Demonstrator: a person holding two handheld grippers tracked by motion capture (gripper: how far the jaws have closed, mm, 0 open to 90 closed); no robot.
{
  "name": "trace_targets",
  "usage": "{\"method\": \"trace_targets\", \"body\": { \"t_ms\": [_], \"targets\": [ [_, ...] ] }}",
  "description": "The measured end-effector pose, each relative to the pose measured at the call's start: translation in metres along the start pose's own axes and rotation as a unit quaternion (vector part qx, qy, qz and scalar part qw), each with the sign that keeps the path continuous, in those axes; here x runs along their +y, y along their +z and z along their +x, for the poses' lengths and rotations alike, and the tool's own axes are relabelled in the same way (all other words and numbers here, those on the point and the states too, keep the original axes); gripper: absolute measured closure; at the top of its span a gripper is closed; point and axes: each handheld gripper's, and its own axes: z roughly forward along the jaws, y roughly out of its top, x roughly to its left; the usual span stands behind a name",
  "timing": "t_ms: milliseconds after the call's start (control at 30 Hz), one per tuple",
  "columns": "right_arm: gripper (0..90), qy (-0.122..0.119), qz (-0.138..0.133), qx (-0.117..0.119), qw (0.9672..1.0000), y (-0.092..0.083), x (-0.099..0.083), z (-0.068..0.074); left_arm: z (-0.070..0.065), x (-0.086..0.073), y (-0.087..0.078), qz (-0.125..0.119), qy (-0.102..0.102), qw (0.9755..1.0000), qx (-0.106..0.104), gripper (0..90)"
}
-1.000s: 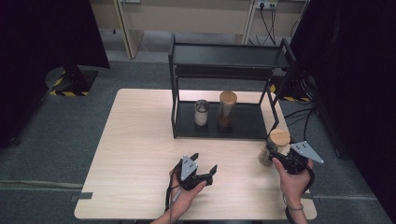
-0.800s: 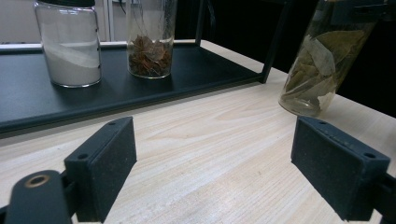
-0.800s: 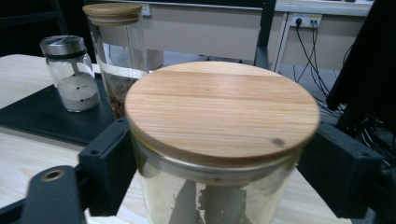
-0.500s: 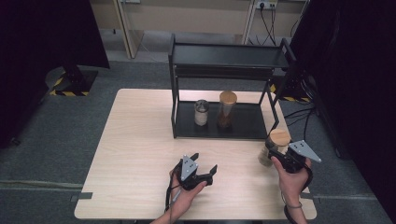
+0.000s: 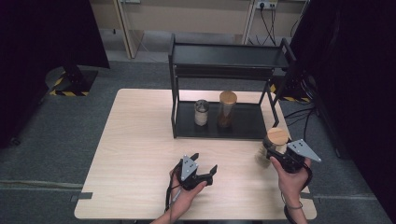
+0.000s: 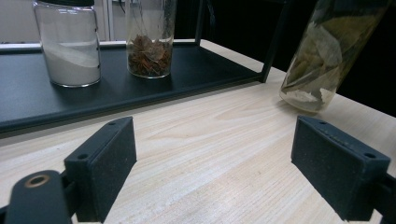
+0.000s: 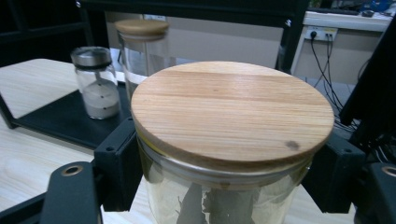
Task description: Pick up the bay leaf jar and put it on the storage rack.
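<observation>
A glass jar of dried leaves point(image 7: 233, 112) with a round wooden lid is held near the table's right edge point(image 5: 276, 138). My right gripper point(image 7: 229, 172) is shut on it, one black pad on each side just under the lid. In the left gripper view the leaf jar point(image 6: 322, 51) leans to one side above the table top. My left gripper point(image 5: 205, 162) rests low at the front middle of the table, and its jaws point(image 6: 229, 172) stand wide open with only bare wood between them.
A black two-level rack point(image 5: 224, 56) stands at the back of the table. Its lower shelf point(image 5: 247, 126) holds a small jar of white powder point(image 5: 201, 112) and a tall wooden-lidded jar of brown bits point(image 5: 227, 108). Light wood table point(image 5: 140, 140).
The right hand has shifted only slightly beside the leaf jar. The left hand has kept still.
</observation>
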Motion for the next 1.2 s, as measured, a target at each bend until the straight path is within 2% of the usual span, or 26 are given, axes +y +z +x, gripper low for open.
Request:
{"method": "trace_targets", "body": {
  "t_ms": [200, 500, 1200],
  "targets": [
    [25.2, -0.003, -0.008, 0.011, 0.9999, 0.001, 0.011, 0.007, 0.000, 0.000, 0.000, 0.000, -0.001, 1.0000, 0.000, 13.7],
    [25.2, 0.005, -0.014, 0.024, 0.9996, 0.009, 0.019, 0.015, 0.000, 0.000, 0.000, 0.001, -0.001, 1.0000, 0.000, 13.7],
    [25.2, 0.012, -0.018, 0.032, 0.9993, 0.028, 0.031, 0.023, 0.001, 0.000, 0.000, 0.000, -0.001, 1.0000, -0.001, 13.7]
  ]
}}
